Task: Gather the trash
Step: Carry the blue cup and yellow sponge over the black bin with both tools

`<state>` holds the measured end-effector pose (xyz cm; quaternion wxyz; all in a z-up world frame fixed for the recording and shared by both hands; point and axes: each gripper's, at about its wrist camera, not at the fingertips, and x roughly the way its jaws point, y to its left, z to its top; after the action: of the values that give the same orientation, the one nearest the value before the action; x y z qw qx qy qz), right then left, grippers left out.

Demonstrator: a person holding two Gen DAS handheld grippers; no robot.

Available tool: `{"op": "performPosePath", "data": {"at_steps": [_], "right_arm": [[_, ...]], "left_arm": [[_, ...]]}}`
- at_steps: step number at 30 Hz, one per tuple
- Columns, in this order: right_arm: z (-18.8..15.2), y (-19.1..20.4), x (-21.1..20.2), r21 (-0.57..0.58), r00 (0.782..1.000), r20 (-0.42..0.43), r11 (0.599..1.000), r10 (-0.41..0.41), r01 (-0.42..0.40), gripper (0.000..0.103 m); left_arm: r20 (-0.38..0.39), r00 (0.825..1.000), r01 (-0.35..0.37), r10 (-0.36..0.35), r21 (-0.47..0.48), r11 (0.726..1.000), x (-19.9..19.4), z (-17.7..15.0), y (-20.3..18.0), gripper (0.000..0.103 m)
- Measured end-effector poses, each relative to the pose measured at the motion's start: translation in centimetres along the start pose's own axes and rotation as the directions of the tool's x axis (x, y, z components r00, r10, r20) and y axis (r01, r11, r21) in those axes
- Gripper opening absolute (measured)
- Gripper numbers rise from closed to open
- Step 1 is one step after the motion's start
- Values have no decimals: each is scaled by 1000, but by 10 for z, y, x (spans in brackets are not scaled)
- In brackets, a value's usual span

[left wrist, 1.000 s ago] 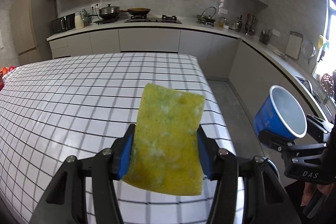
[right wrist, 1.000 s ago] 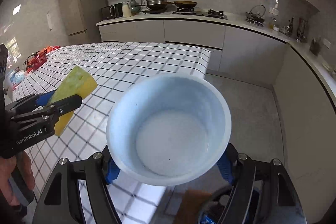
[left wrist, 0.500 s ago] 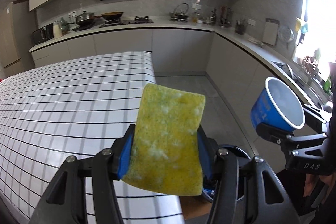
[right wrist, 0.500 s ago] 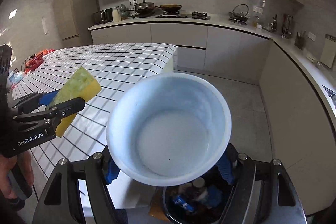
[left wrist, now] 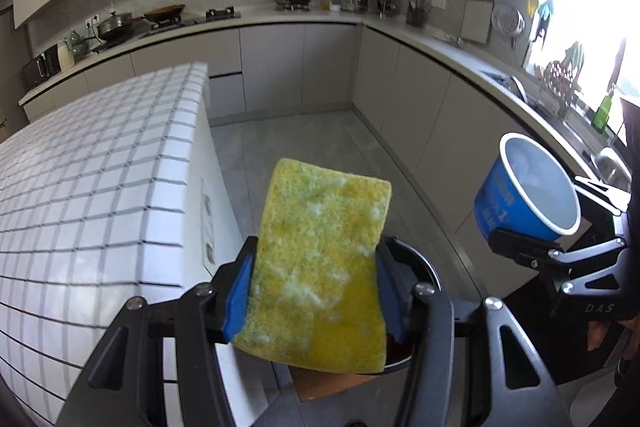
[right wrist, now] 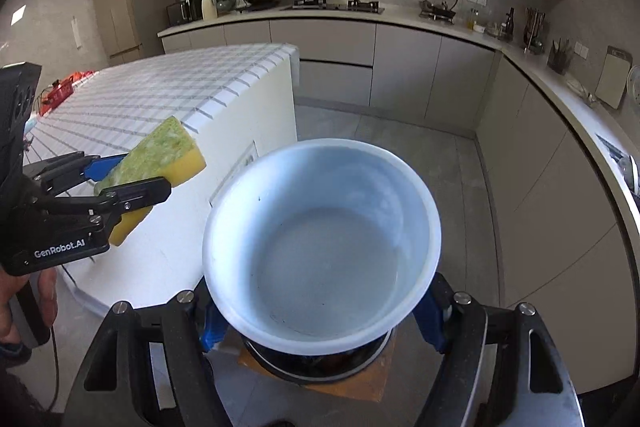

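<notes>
I have carried both things off the checked white table [left wrist: 100,195] toward the round black bin [right wrist: 316,363]. My left gripper [left wrist: 316,291] squeezes the worn yellow sponge [left wrist: 320,259]; my right gripper [right wrist: 320,323] hugs the empty blue paper bowl [right wrist: 320,247] above the bin. Letting go early could drop the sponge on the floor.

Each camera sat just behind its own gripper and looked forward and downward along the two fingers, very near to what they held. The left view faced the far corner of the tiled island [left wrist: 120,163], the floor and the window side. The right view faced the stove wall. Both shared the island's corner, the floor and the counter [right wrist: 400,17], and each showed the other gripper at its edge.
</notes>
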<state>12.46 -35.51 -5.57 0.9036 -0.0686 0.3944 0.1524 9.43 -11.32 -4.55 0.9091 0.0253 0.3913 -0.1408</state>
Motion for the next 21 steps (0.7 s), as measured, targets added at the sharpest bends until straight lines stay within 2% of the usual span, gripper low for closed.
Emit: {"op": "performPosePath", "data": {"at_steps": [6,13,21], "right_arm": [[-33,-20,21,-27,998,-64,999,18,-20,76],[-54,-35,52,-51,990,-131,997,45,-52,76],[-76,-40,106,-98,970,-231,990,76,-101,76]], "left_arm": [[-53,998,17,-17,1,1000,25,-22,-27,56],[-133,991,24,-23,2,1000,60,-36,-44,56],[-225,974,11,-16,-23,1000,104,-61,-50,56]]}}
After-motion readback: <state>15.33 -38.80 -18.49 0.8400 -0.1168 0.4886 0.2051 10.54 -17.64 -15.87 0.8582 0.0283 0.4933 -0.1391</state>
